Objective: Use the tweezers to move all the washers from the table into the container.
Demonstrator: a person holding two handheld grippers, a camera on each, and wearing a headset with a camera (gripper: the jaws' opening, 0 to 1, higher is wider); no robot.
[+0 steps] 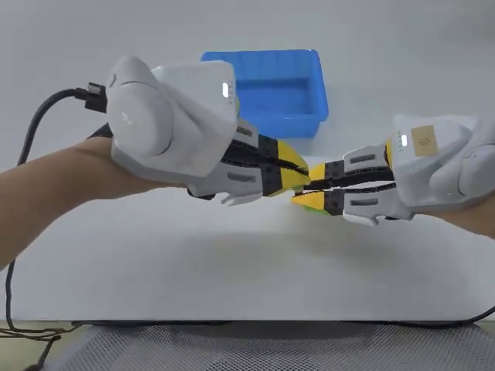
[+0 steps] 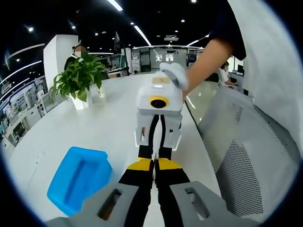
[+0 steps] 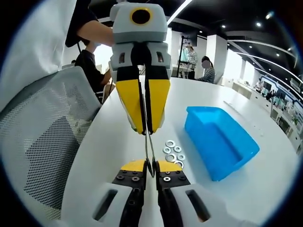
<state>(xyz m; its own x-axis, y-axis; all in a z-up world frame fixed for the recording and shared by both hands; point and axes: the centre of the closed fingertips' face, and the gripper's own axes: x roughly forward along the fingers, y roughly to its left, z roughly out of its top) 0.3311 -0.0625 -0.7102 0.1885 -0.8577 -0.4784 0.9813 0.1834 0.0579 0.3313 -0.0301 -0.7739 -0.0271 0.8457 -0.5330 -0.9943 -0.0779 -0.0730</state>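
My two grippers meet tip to tip over the white table (image 1: 193, 263). The left gripper (image 1: 298, 176) comes in from the left and the right gripper (image 1: 311, 193) from the right. In the right gripper view, thin metal tweezers (image 3: 148, 149) run from the left gripper's (image 3: 146, 130) shut yellow jaws down into the right gripper's (image 3: 150, 169) shut jaws. Several silver washers (image 3: 173, 153) lie on the table just right of the tweezers. The blue container (image 1: 267, 124) stands beyond the grippers, to the right of the washers (image 3: 210, 142), and looks to have nothing in it.
A black cable (image 1: 39, 124) trails from the left gripper over the table's left side. A mesh chair (image 3: 52, 142) stands at the table's near edge (image 1: 247, 321). A potted plant (image 2: 78, 75) stands at the far end of the table.
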